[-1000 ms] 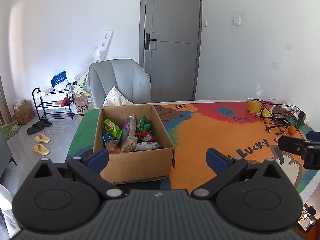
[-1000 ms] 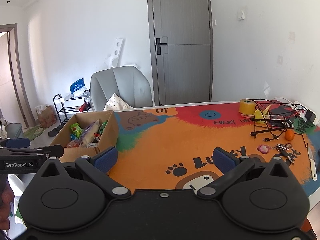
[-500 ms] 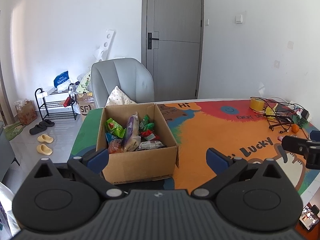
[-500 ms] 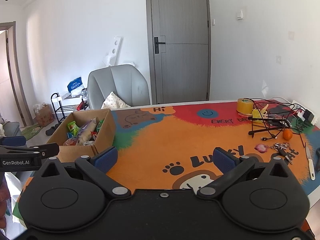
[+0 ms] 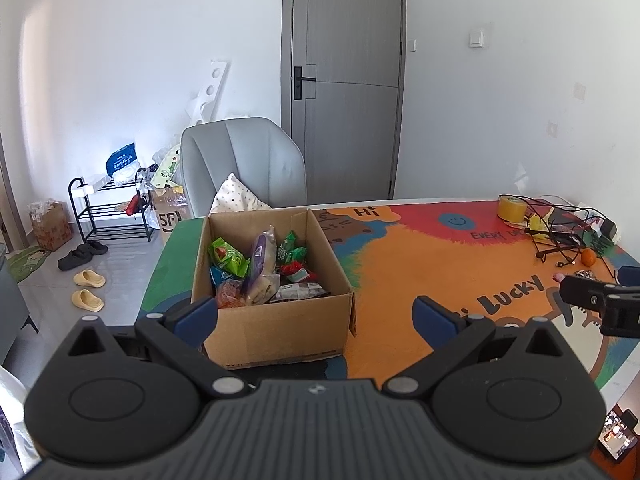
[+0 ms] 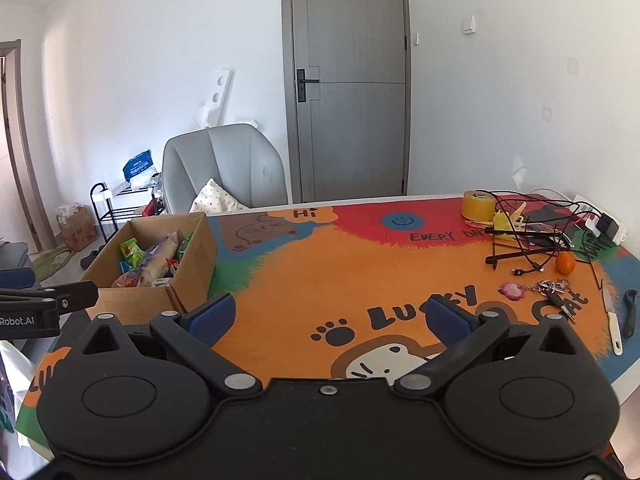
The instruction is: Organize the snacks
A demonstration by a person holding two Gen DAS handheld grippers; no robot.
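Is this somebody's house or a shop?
Most likely a room in somebody's home. There are slippers on the floor by a shoe rack, a soft grey chair with a pillow, and a table with a cartoon mat holding a box of snacks.

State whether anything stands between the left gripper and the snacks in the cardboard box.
Only the cardboard box's own near wall. The left gripper is open just before it, and the snacks lie uncovered in the open top, so nothing visible blocks reaching from above.

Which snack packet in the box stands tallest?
The purple-and-clear packet in the middle of the cardboard box; it rises above the green packets beside it.
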